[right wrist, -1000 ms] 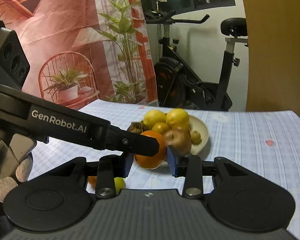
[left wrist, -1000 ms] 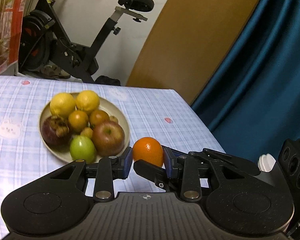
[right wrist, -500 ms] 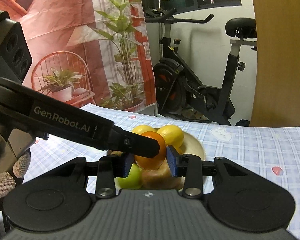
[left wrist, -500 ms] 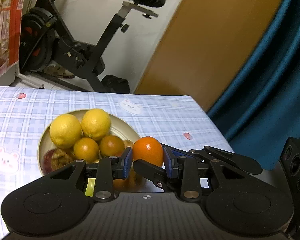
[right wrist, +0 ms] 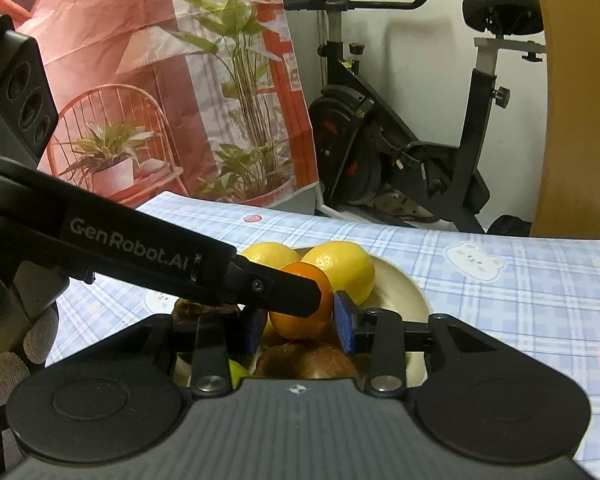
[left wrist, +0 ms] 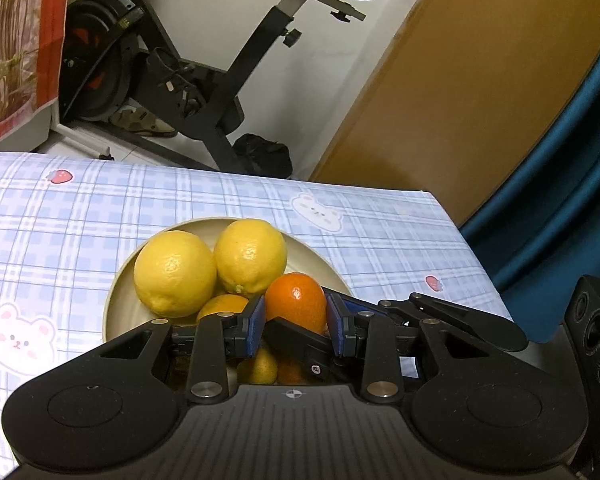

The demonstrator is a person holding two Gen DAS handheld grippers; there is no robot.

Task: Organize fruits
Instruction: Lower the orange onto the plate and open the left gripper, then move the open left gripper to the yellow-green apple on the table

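Observation:
Both grippers are shut on one orange (left wrist: 296,301), which they hold just above the fruit in a beige plate (left wrist: 118,304). My left gripper (left wrist: 296,326) pinches it between blue pads, with the right gripper's finger crossing below. In the right wrist view my right gripper (right wrist: 300,326) holds the same orange (right wrist: 300,316), and the left gripper's black finger (right wrist: 276,286) crosses in front. Two lemons (left wrist: 176,272) sit at the plate's back; smaller oranges, an apple and a green fruit lie under the grippers, partly hidden.
The plate stands on a table with a blue checked cloth (left wrist: 60,220). The table's right edge (left wrist: 476,256) runs by a blue curtain. An exercise bike (right wrist: 400,152) stands beyond the far edge. A plant-print banner (right wrist: 160,80) hangs at the left.
Both grippers have carried the orange forward and over the plate; it now hovers above the fruit near the lemons. Both stay shut on it.

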